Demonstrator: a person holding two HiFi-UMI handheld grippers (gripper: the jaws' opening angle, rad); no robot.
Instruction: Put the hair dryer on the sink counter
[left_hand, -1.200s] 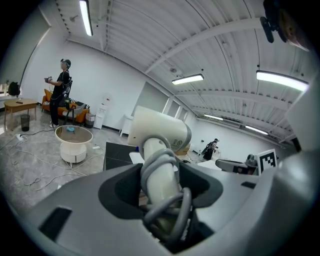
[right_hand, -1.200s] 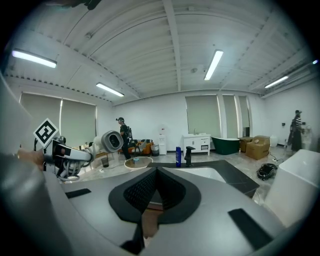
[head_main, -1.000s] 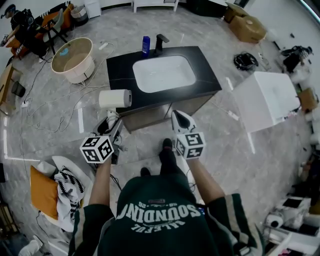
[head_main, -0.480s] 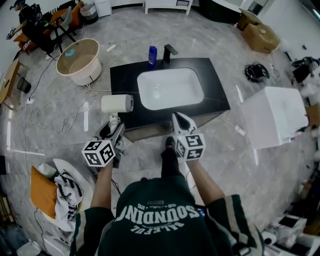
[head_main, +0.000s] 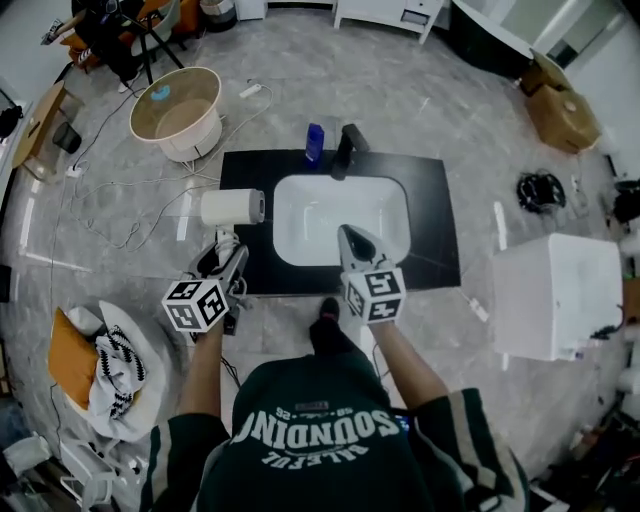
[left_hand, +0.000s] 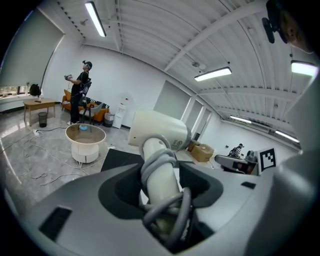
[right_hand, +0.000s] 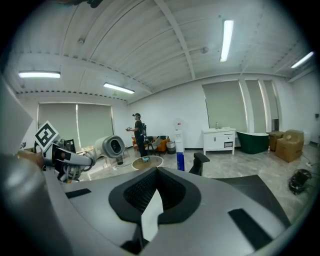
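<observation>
The white hair dryer (head_main: 232, 207) hangs over the left end of the black sink counter (head_main: 438, 232). My left gripper (head_main: 222, 256) is shut on its handle, just off the counter's front left corner. In the left gripper view the hair dryer (left_hand: 158, 133) stands upright between the jaws, with its grey cord (left_hand: 172, 207) wound round the handle. My right gripper (head_main: 354, 242) is shut and empty, above the front rim of the white basin (head_main: 312, 215). The right gripper view shows the hair dryer (right_hand: 111, 146) off to the left.
A blue bottle (head_main: 314, 142) and a black faucet (head_main: 345, 150) stand behind the basin. A round beige tub (head_main: 183, 112) sits on the floor at far left, amid loose cables. A white box (head_main: 555, 290) stands at right. Clothes (head_main: 110, 370) lie at lower left.
The view has closed in on the sink. Both grippers now reach the counter's front edge, and the right one is over the basin. The hair dryer stays in the left gripper.
</observation>
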